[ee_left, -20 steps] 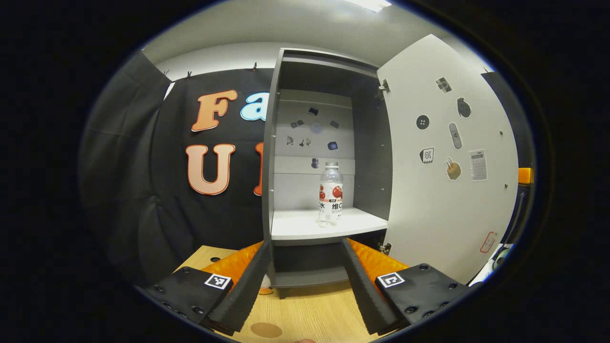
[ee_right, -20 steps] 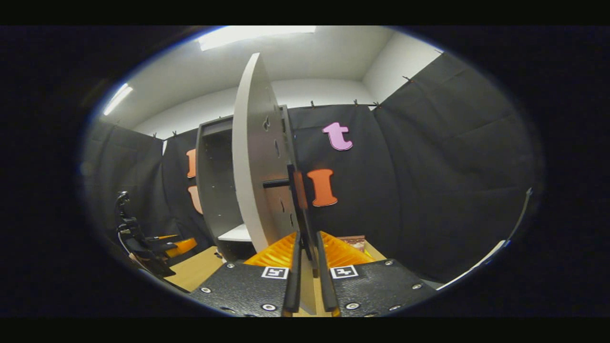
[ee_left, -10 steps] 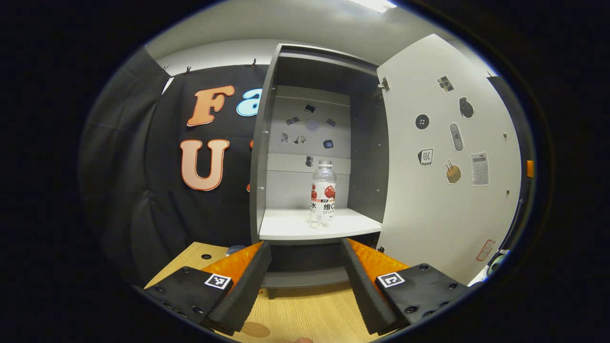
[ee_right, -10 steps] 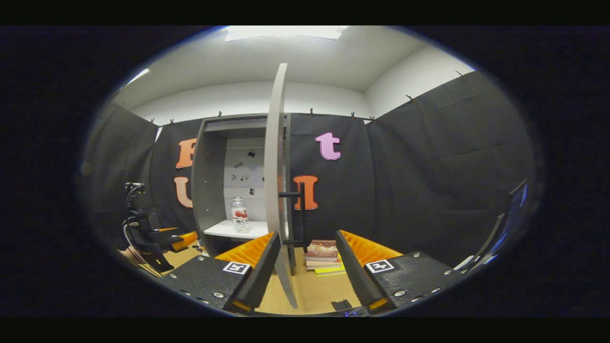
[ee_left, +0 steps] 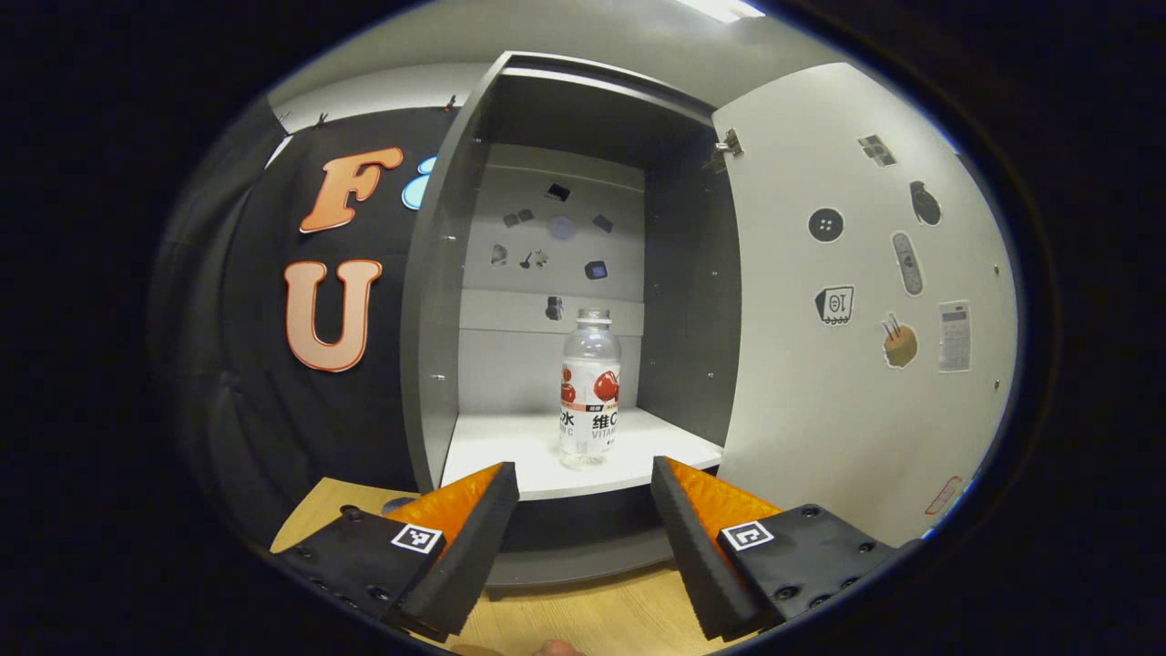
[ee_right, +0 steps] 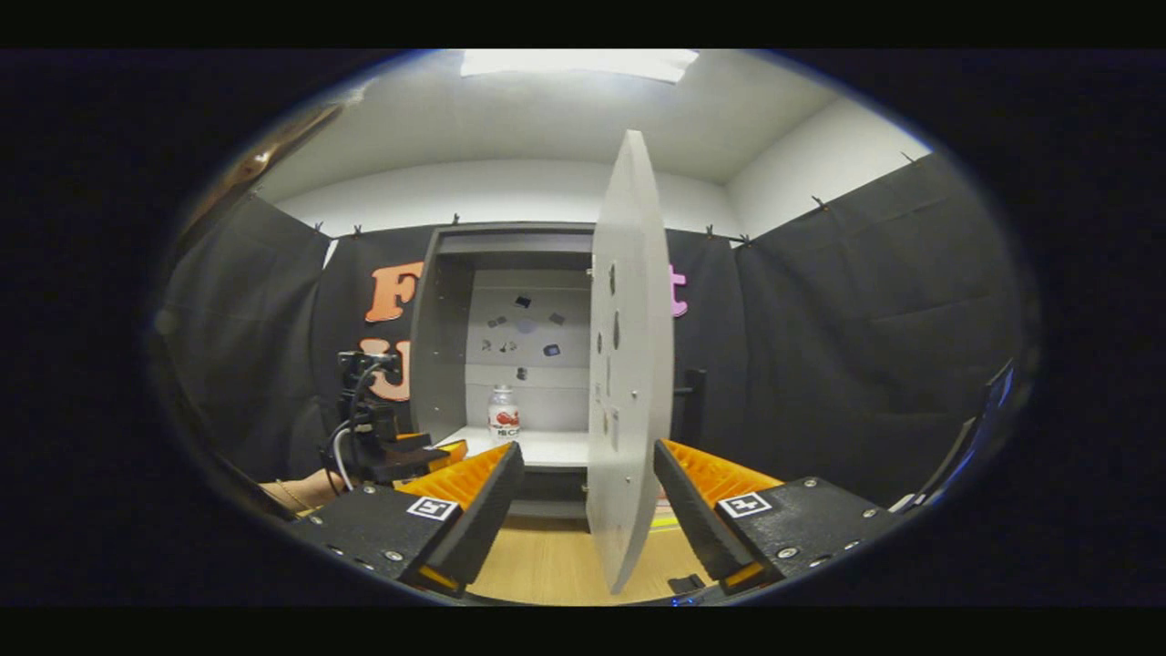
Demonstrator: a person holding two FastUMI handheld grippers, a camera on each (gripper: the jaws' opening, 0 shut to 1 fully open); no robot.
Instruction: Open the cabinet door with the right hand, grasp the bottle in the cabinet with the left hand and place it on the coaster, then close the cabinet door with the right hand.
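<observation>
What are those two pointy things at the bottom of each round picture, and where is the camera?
A person holds a grabber tool in each hand, and a camera rides on each one. The pointy things are its two fingers. The left gripper is open and points at a bottle standing upright on the shelf inside a cabinet. The cabinet door is swung open. The right gripper is open too, with the door's edge in front of it. It also shows the left gripper farther off. Neither holds anything.

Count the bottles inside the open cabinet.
1: a clear plastic bottle with a red-and-white label stands upright on the white shelf, ahead of the open left gripper.
</observation>
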